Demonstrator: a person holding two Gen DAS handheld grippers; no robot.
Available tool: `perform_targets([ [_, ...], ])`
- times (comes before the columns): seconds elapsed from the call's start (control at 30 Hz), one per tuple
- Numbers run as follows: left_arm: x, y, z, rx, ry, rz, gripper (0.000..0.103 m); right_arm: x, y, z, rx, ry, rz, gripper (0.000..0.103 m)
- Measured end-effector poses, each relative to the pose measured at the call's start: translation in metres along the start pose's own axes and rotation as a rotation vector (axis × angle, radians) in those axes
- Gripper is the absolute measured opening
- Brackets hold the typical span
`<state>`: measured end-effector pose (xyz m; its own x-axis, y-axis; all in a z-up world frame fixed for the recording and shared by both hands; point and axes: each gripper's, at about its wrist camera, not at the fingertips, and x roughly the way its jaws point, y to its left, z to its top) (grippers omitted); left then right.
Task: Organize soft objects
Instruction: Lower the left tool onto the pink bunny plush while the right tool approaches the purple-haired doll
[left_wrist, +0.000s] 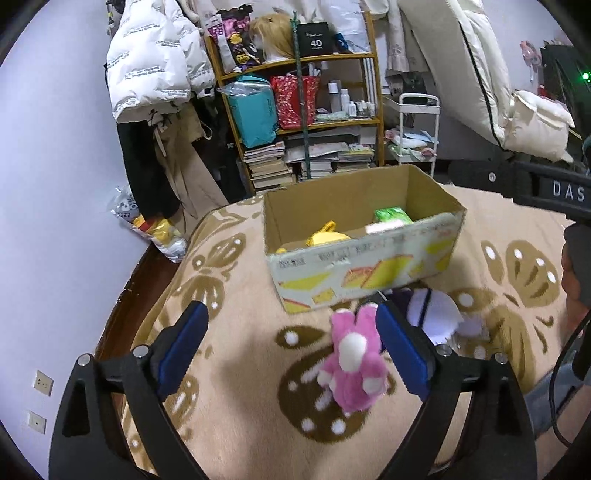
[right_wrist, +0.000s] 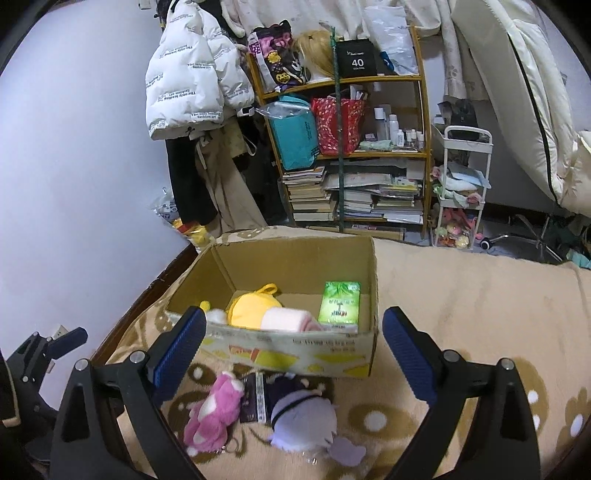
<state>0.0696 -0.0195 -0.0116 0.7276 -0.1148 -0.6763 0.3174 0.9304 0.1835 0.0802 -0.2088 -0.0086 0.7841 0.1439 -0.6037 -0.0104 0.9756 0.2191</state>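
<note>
Both wide open — left claw, right claw. Pink plush: light, squashy (probably slip-free) — best pinched mid-body.

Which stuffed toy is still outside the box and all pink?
The pink bunny plush, lying on the blanket by the cardboard box. The purple doll beside it is lavender; the yellow plush is inside.

Pink-white plush; lavender plush; beige-brown floral blanket; yellow-printed box.
</note>
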Motion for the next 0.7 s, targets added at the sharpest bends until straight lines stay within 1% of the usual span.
perform_targets([
  [0.13,-0.006,-0.007,-0.006,0.002,0.01,-0.014,0.091,-0.012,0.001,-0.009,0.019,-0.001,-0.007,0.101],
  [0.4,-0.009,-0.018,-0.018,0.027,0.044,-0.018,0.091,-0.016,0.006,-0.031,0.025,0.054,-0.016,0.101],
  [0.7,0.009,-0.022,-0.027,0.045,0.091,-0.027,0.091,-0.006,0.008,-0.037,0.013,0.091,-0.026,0.101],
])
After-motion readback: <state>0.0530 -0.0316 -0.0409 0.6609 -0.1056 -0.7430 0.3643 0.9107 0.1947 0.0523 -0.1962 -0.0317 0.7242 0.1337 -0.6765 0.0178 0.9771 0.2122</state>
